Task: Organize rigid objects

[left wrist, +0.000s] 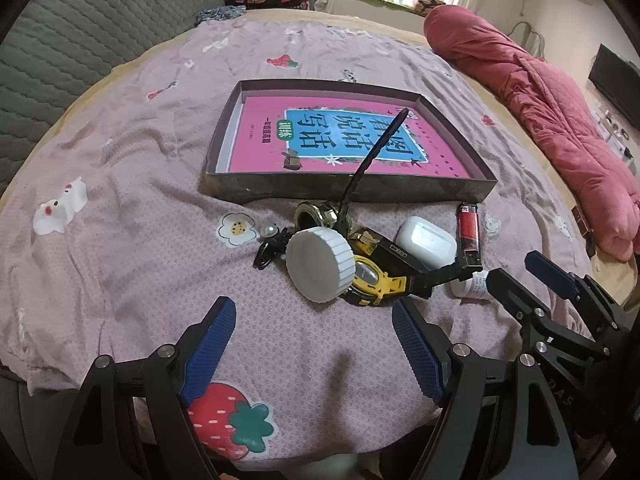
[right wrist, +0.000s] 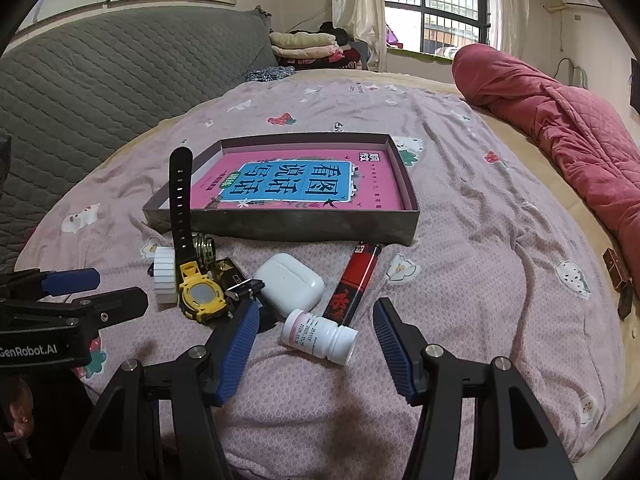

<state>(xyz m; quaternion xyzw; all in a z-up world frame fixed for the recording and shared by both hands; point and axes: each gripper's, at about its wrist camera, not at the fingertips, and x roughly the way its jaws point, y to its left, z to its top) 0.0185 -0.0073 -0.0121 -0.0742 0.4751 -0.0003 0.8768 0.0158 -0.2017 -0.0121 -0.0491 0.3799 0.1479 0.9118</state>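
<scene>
1. Left wrist view: left tool (left wrist: 312, 320) low over the bed (left wrist: 120, 160), blue pads wide apart and empty, aimed at the white cap (left wrist: 320, 264) directly ahead, likely the first pick.
2. Behind the cap, a tight heap: yellow watch (left wrist: 372, 280) with its black strap (left wrist: 376, 152) sticking up, gold ring (left wrist: 314, 216), white earbud case (left wrist: 426, 246), red lighter (left wrist: 468, 228). Heaped near the box (left wrist: 348, 190), presumably for short transfers.
3. Box just beyond the heap, open-topped, pink book (left wrist: 344, 140) flat on its floor; probably the target container.
4. Right tool (left wrist: 524, 276) visible at the right, beside the pill bottle (left wrist: 476, 284).
5. Right wrist view: right tool (right wrist: 316, 316) spread open, holding nothing, straddling the pill bottle (right wrist: 318, 334) lying on its side between the pads, seemingly lined up for a grasp.
6. Earbud case (right wrist: 290, 282) and lighter (right wrist: 356, 280) just beyond; watch (right wrist: 200, 294) further left.
</scene>
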